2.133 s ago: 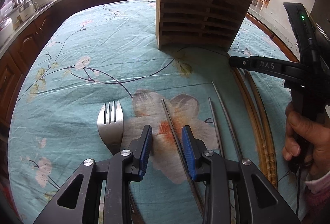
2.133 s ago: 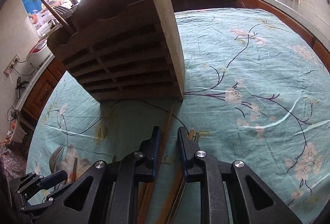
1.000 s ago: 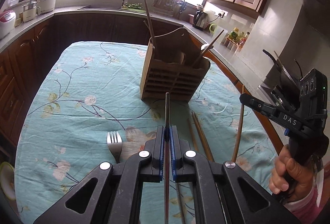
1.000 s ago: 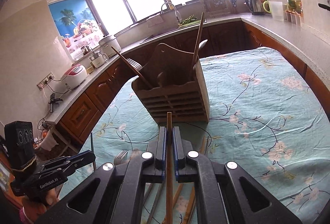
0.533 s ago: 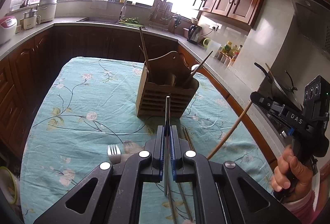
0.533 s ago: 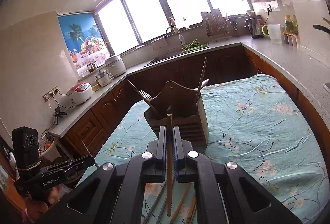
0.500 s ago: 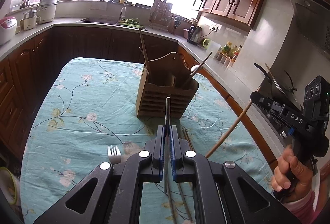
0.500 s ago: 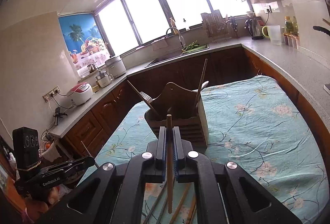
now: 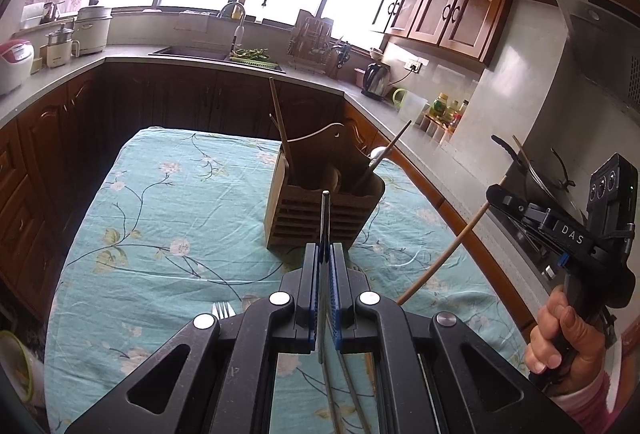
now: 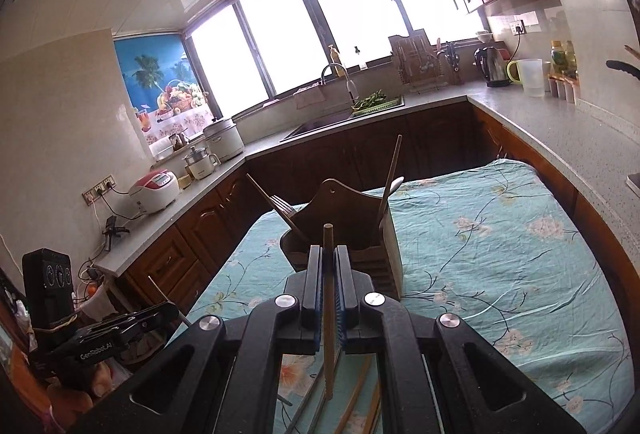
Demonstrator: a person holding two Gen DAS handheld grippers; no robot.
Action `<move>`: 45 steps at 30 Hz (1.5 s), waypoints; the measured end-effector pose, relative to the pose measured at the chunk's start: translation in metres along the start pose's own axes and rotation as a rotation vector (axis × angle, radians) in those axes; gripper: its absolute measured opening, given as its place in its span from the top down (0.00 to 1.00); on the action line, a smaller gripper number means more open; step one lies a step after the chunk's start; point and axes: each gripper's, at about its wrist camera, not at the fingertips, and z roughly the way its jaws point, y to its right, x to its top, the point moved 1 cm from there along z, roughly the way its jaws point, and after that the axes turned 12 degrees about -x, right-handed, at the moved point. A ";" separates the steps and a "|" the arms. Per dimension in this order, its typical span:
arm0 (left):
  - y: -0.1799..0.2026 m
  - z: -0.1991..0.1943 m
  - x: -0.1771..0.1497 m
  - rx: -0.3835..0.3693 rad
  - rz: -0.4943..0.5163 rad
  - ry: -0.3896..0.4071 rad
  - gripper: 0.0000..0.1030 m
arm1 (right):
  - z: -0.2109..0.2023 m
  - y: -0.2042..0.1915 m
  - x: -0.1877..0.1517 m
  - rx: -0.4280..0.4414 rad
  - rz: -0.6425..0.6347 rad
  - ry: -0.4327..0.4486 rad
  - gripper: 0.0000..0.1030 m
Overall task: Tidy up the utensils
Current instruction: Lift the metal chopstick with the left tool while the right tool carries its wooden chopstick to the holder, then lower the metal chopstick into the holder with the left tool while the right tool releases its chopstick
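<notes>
Raised off the cloth, left tongs (image 9: 325, 266) pinch a thin metal chopstick (image 9: 324, 218).

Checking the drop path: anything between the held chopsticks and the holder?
Nothing visible. Left tongs grip a metal chopstick, right tongs a wooden chopstick; both are lifted short of the wooden holder. Utensils already inside lean toward its ends.

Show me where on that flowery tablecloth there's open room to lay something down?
Bare tablecloth stretches left of the wooden holder, and again on its other side. It's crowded near the grippers: a fork and loose chopsticks lie there.
</notes>
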 end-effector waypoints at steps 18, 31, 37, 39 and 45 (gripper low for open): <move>0.005 0.018 0.076 -0.002 0.092 0.175 0.97 | 0.009 0.006 0.067 -0.034 0.036 0.157 0.95; -0.033 0.079 0.102 0.057 0.063 0.262 0.97 | 0.049 0.006 0.117 -0.105 0.048 0.273 0.95; -0.057 0.112 0.099 0.054 -0.015 0.271 0.97 | 0.079 0.013 0.103 -0.120 0.062 0.227 0.95; -0.064 0.119 0.095 0.054 -0.035 0.279 0.97 | 0.088 0.015 0.096 -0.120 0.069 0.211 0.95; -0.075 0.143 0.073 0.045 -0.063 0.306 0.97 | 0.111 0.017 0.073 -0.117 0.078 0.164 0.95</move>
